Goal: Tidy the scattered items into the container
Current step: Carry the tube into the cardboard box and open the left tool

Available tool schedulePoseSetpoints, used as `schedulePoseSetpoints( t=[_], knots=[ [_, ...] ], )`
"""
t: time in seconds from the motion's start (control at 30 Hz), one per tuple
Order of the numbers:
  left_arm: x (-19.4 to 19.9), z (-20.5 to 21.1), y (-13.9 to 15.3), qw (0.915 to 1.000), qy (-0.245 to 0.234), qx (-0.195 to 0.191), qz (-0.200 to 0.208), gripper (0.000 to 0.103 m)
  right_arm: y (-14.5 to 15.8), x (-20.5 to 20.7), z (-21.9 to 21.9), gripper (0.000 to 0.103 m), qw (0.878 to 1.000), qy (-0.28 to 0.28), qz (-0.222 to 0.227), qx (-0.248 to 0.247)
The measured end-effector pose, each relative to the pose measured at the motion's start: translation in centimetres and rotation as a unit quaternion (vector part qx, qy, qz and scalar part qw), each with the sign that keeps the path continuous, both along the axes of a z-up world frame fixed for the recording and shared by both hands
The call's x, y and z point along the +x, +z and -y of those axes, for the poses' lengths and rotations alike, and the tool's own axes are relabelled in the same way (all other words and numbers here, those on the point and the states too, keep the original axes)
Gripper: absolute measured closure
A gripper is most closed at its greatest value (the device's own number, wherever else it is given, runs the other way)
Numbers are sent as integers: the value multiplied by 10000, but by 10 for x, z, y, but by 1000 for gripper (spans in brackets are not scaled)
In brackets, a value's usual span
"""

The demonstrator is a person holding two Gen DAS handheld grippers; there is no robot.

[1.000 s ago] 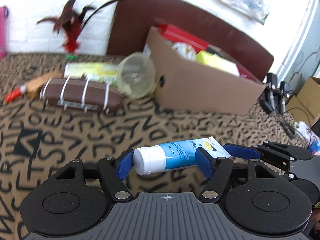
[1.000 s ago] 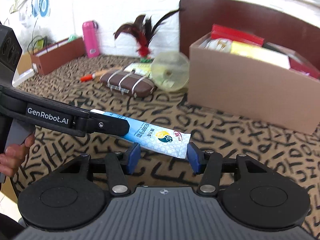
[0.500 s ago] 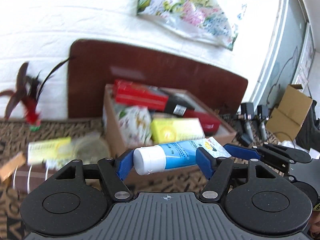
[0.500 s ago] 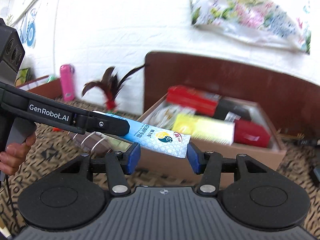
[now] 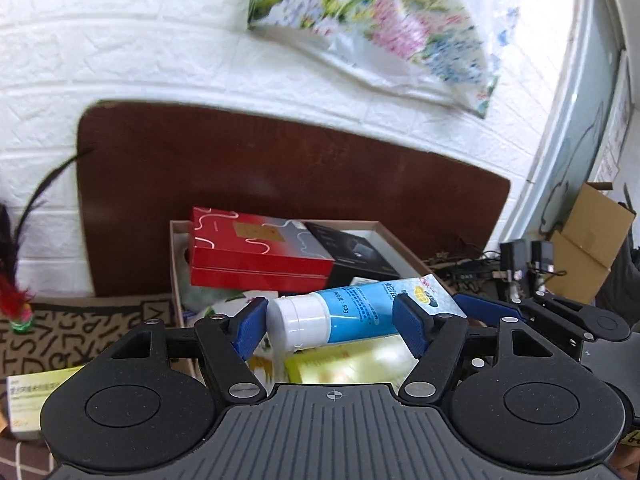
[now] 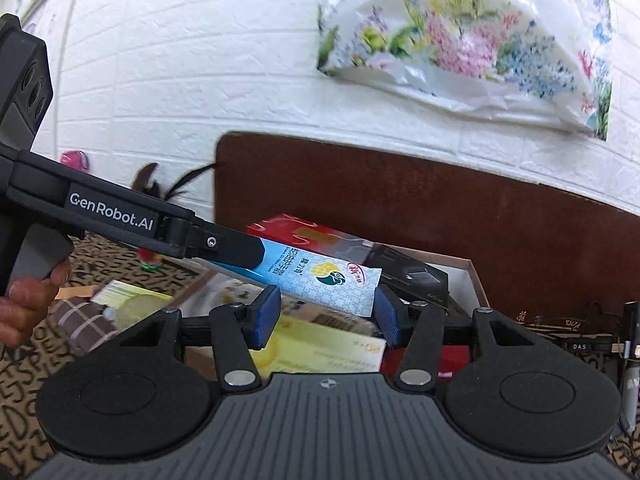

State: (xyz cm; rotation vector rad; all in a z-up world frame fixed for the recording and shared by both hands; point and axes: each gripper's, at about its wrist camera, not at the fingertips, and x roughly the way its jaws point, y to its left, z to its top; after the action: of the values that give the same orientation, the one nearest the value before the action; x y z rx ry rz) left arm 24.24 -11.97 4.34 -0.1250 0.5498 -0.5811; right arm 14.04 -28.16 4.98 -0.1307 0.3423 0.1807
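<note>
Blue plastic tube with white cap (image 5: pixel 352 314) is held crosswise above the open cardboard box (image 5: pixel 176 264) — left claw (image 5: pixel 330 326) closing on its capped end, right claw (image 6: pixel 326 316) pinching the flat crimped tail. Red gift box (image 5: pixel 256 254) lies inside the box.

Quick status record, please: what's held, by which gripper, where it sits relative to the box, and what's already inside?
held item: blue tube, white cap
left gripper: jaws closing, the tube's cap end between them
right gripper: shut on the tube's crimped end
position: over the open cardboard box, not yet released
box contents: red box, black box, yellow box
</note>
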Motion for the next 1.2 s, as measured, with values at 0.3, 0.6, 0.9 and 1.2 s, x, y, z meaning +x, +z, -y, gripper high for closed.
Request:
schedulePoseSetpoints(
  t=[0.3, 0.6, 0.9, 1.2],
  knots=[
    [51, 21, -28, 9996, -5, 72, -277, 16, -25, 59, 13, 40, 9992, -132, -365, -31],
    [45, 28, -42, 9996, -54, 288, -49, 3, -40, 64, 20, 27, 9991, -91, -354, 196],
    [42, 27, -42, 9996, -66, 278, -75, 0, -40, 64, 26, 7, 9977, -374, -402, 392],
    [17, 26, -35, 9990, -245, 367, -84, 0, -33, 46, 12, 1, 9989, -179, -386, 182]
  ],
)
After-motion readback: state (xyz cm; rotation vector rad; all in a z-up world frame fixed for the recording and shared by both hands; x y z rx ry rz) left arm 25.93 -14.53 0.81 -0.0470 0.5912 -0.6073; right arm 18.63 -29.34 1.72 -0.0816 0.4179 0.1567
